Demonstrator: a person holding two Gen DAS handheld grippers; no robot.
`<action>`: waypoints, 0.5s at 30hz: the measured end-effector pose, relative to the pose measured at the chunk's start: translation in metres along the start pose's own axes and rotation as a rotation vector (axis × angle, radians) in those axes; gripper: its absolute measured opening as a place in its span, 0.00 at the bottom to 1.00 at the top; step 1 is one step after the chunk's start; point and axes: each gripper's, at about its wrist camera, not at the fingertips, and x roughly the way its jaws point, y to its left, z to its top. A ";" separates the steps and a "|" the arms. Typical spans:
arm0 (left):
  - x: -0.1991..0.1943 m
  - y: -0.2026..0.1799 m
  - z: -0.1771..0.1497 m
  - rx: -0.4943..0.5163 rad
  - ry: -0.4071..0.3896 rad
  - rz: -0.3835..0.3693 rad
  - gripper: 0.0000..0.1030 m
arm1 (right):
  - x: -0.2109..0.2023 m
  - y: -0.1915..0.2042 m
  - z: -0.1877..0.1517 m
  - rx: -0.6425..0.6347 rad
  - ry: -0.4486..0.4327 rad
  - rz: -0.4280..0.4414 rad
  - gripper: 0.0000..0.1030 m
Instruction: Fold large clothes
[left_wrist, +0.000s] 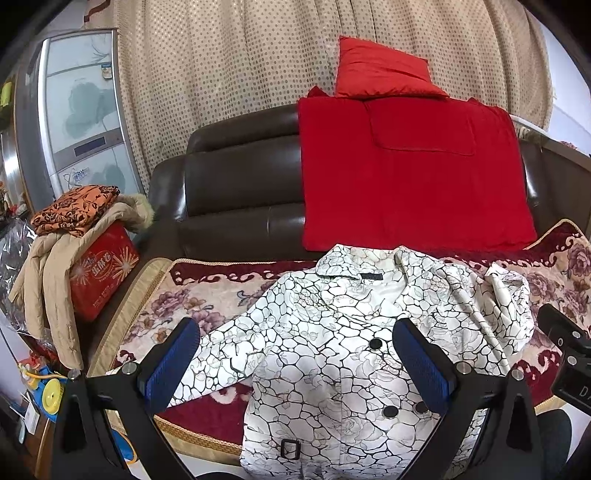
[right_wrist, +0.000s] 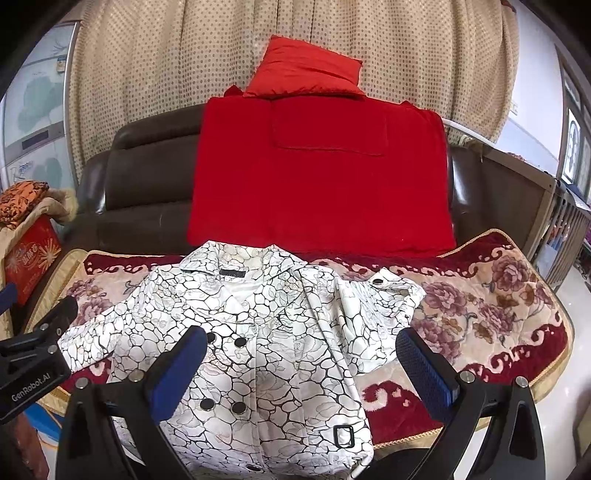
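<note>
Both sets of jaws spread wide, empty. Left gripper (left_wrist: 295, 354) and right gripper (right_wrist: 301, 363) hover over the coat (left_wrist: 332, 350), which lies flat ahead, collar far, hem near, long axis running away from the jaws. Right sleeve (right_wrist: 376, 314) looks bunched, nearer the right gripper; left sleeve (left_wrist: 218, 354) outstretched, nearer the left.
</note>
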 end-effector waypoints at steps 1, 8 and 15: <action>0.002 -0.001 0.000 0.001 0.001 0.000 1.00 | 0.002 0.000 0.000 0.001 0.002 -0.001 1.00; 0.019 -0.009 0.002 0.020 0.021 -0.009 1.00 | 0.017 -0.003 0.003 0.008 0.017 -0.004 1.00; 0.077 -0.023 -0.010 0.034 0.119 -0.042 1.00 | 0.045 -0.013 0.006 0.023 0.045 -0.027 1.00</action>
